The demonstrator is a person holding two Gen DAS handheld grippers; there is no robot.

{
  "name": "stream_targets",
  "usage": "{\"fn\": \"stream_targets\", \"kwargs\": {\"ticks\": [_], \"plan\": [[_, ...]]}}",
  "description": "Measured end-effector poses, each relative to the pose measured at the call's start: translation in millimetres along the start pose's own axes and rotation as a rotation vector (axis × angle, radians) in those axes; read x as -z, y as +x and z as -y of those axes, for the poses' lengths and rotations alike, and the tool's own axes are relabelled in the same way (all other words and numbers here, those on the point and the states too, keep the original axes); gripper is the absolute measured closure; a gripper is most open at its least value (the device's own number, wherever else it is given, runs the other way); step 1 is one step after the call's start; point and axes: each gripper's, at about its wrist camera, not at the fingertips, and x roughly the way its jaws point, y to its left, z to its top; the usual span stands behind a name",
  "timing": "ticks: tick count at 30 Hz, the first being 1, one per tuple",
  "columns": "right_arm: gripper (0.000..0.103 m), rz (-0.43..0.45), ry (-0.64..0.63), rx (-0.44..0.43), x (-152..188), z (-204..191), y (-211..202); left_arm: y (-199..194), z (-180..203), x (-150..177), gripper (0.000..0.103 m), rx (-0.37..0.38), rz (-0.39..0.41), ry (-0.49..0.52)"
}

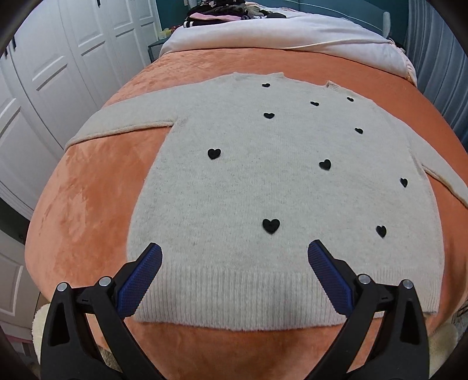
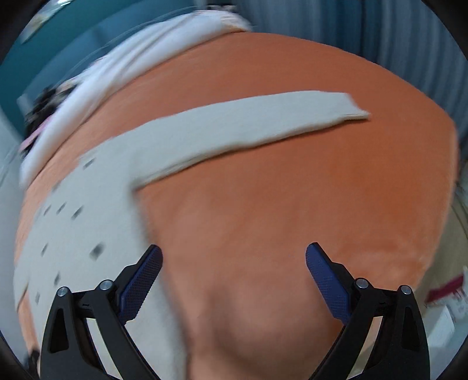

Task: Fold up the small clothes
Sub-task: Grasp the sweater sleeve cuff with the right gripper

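Note:
A cream knit sweater [image 1: 263, 190] with small black hearts lies flat, front up, on an orange blanket [image 1: 82, 210], both sleeves spread out sideways. My left gripper [image 1: 234, 260] is open and empty, hovering just above the ribbed hem. In the blurred right wrist view the sweater's body [image 2: 87, 233] sits at the left and its right sleeve [image 2: 248, 125] stretches out to the right. My right gripper [image 2: 234, 260] is open and empty over the bare blanket [image 2: 292, 204] beside the sweater's right side.
A white duvet [image 1: 278, 32] and a pile of dark clothes [image 1: 222, 14] lie at the far end of the bed. White wardrobe doors [image 1: 58, 73] stand to the left. Blue curtains [image 2: 409, 43] hang to the right.

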Motion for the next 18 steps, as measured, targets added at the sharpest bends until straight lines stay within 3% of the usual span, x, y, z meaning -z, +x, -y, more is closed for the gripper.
{"fn": "stream_targets", "kwargs": {"ticks": [4,6,9,14,17,18], "plan": [[0.014,0.105,-0.134,0.044,-14,-17,-20,5,7,-5,0.005,-0.016,0.004,0.021],[0.010,0.130,-0.134,0.047,-24,-12,-19,8,10,-7,0.005,0.002,-0.001,0.031],[0.005,0.050,0.067,-0.056,-61,38,25,10,9,-12,0.005,0.003,0.004,0.037],[0.005,-0.047,0.356,0.024,-97,110,107,15,-4,-21,0.005,-0.019,0.006,0.007],[0.007,-0.014,0.475,0.010,-104,125,125,24,-10,-28,0.005,-0.028,-0.007,-0.026],[0.015,0.018,0.482,0.015,-106,122,126,26,-11,-29,0.005,-0.026,-0.008,-0.034]]}}
